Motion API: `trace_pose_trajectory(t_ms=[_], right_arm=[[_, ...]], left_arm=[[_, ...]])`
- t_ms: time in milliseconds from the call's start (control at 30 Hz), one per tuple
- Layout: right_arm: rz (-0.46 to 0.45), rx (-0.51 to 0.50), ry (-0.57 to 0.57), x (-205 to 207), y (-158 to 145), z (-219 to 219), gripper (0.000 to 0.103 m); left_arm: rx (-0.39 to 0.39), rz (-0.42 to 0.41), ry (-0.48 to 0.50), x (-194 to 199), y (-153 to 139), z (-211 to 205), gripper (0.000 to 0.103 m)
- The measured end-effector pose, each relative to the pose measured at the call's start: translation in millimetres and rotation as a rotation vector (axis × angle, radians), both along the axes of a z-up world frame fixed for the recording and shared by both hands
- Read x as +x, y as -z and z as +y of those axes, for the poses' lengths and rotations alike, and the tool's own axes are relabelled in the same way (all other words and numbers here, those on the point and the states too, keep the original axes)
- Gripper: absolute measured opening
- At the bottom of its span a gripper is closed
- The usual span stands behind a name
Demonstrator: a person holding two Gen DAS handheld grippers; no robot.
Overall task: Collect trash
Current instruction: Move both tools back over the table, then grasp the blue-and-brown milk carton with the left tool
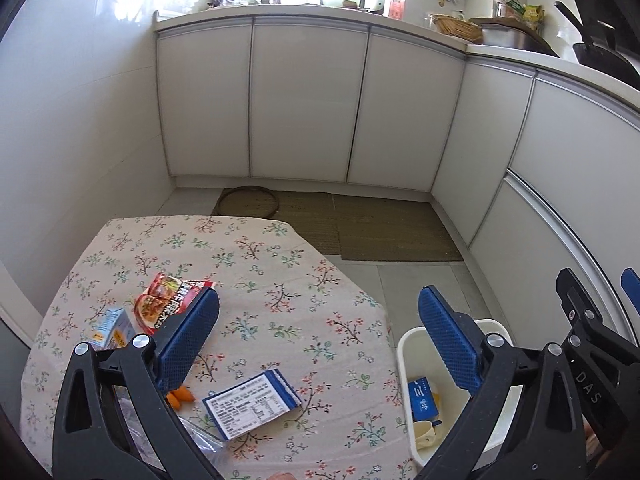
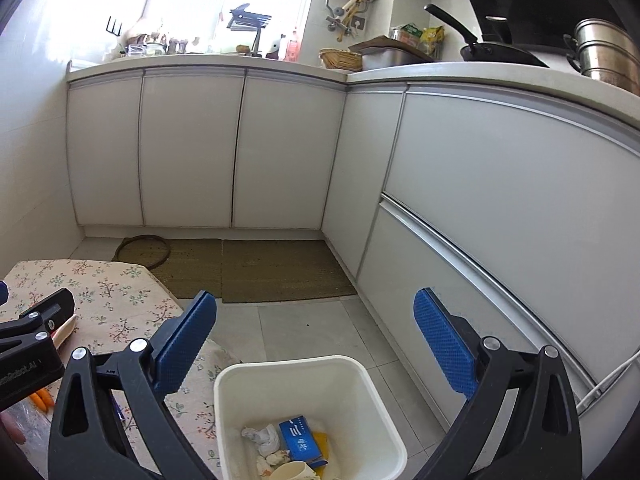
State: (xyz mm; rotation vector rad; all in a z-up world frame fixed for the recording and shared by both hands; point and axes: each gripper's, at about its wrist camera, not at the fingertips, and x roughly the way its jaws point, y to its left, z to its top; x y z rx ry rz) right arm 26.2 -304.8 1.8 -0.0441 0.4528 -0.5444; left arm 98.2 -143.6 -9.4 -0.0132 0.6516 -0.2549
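Left gripper (image 1: 318, 336) hovering over table (image 1: 280, 264), jaws spread wide, gripping nothing. Right gripper (image 2: 316, 344) hanging above white bin (image 2: 360, 376) on floor right of table, jaws apart, also carrying nothing.

Bin already holding blue box (image 2: 298, 438), crumpled tissue (image 2: 262, 438), cup (image 2: 292, 470): part done.

Remaining on table, near to far: blue-edged label packet (image 1: 250, 404), carrot pieces (image 1: 181, 397), small carton (image 1: 114, 326), red food wrapper (image 1: 166, 300). Clear plastic at near edge lying partly hidden.

Judging roughly halfway.

- My left hand-held gripper (image 1: 318, 338): black plastic frame, silver screws, blue dimpled pads (image 1: 188, 344).
- My right hand-held gripper (image 2: 316, 346): same black frame and blue pads (image 2: 444, 344); "DAS" in white on its side.
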Motion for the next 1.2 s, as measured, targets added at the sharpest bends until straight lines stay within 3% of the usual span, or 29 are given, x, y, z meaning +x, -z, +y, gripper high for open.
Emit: trace_pose_trajectory(t_ms=[633, 967, 1200], right_arm=[[0.051, 0.029, -0.202, 60.5, 16.6, 99.0, 0.096], [0.126, 0.05, -0.298, 87.9, 39.3, 136.5, 0.096], [0.193, 0.092, -0.312, 102.3, 52.3, 138.3, 0.096]], left_arm=[[0.031, 0.087, -0.214, 31.2, 21.4, 110.6, 0.096], [0.037, 0.268, -0.283, 65.4, 59.8, 172.1, 0.096], [-0.098, 0.524, -0.274, 95.7, 101.2, 224.8, 0.096]])
